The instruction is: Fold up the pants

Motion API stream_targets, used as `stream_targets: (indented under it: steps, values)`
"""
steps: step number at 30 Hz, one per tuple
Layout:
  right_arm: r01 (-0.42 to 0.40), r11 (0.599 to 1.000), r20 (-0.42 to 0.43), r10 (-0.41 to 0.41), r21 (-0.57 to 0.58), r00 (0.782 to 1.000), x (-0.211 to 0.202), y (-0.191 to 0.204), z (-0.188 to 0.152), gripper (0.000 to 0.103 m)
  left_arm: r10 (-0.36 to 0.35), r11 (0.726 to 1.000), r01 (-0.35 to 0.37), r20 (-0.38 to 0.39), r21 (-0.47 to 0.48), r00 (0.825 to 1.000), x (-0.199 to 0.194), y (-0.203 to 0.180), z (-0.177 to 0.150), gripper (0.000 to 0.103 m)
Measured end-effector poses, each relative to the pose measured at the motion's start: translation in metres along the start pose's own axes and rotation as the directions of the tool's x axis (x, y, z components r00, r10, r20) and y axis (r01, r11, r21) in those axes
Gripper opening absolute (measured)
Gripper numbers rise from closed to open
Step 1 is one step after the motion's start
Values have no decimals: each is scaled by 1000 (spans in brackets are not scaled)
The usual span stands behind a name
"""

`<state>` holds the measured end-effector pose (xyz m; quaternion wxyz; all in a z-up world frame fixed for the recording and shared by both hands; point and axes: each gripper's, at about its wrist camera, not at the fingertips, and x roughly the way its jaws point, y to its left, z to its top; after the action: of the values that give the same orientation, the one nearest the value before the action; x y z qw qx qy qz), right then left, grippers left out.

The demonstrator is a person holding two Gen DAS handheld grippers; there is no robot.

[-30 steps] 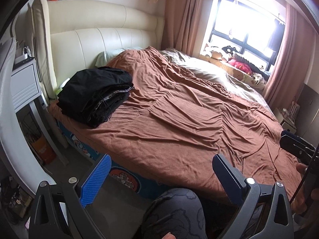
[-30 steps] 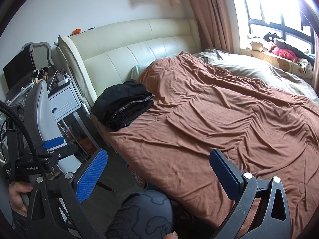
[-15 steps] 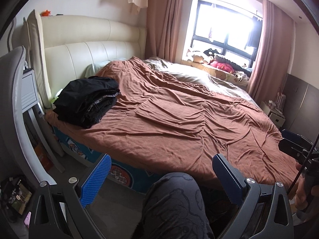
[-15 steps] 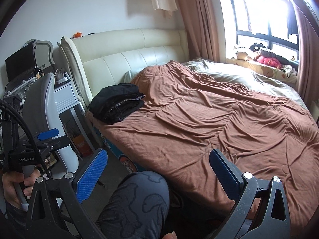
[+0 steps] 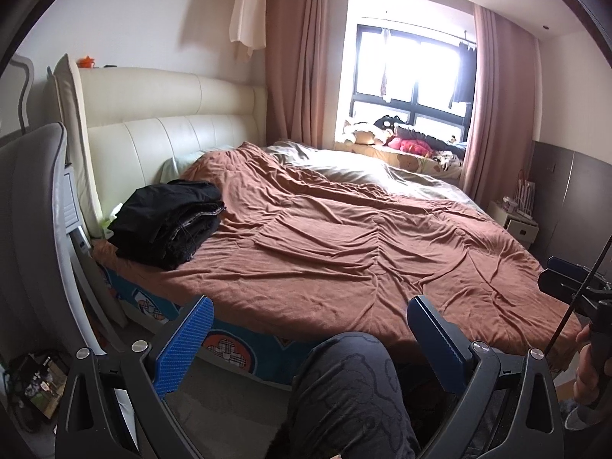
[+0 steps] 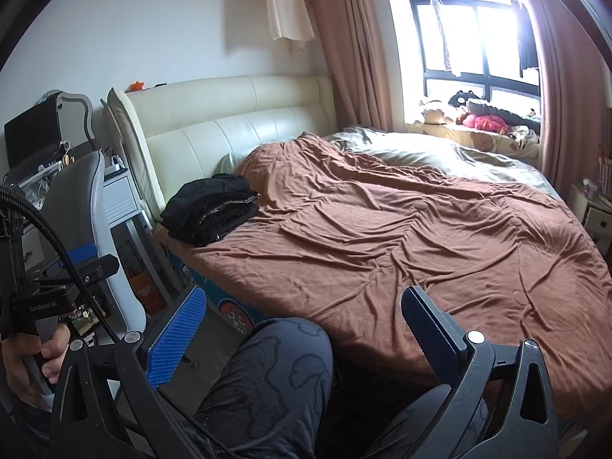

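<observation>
Pants [image 5: 170, 222], black and apparently already folded into a stack of several layers, are seen lying on the brown bedspread [image 5: 344, 252] at the corner of the bed nearest the cream padded headboard [image 5: 172, 130]; in the left wrist view the stack sits at about ten o'clock, and likewise in the right wrist view [image 6: 212, 210]. Whether the stack is one pair or several cannot be told. It is set close to the bed edge, probably so that the wide middle of the spread is left free as a folding surface. No loose garment is seen spread out there.

The left hand-held gripper [image 5: 306, 340] is held low, short of the bed, its blue-padded jaws spread wide with nothing between them. The right hand-held gripper [image 6: 302, 332] is held the same way, wide apart and empty. Both are well apart from the pants. A knee in patterned grey fabric [image 5: 348, 382] is seen at six o'clock between the jaws, so the person is judged to be seated facing the bed.

Further out, a grey chair back [image 5: 26, 210] stands at nine o'clock, and a bright window [image 5: 413, 88] with stuffed toys on its sill lies at one o'clock.
</observation>
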<state>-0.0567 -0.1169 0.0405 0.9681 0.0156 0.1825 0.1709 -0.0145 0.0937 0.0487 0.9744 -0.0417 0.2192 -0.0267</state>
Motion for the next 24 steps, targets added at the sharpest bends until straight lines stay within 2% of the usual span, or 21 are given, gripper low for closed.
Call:
stream_targets:
  steps: [7, 24]
  values:
    - [72, 997, 48, -74, 34, 996, -18, -7, -11, 103, -23, 1000, 23, 18, 5, 1000, -7, -2, -5, 102]
    - [93, 996, 56, -93, 2, 994, -14, 5, -20, 103, -21, 1000, 20, 29, 23, 999, -15, -10, -5, 102]
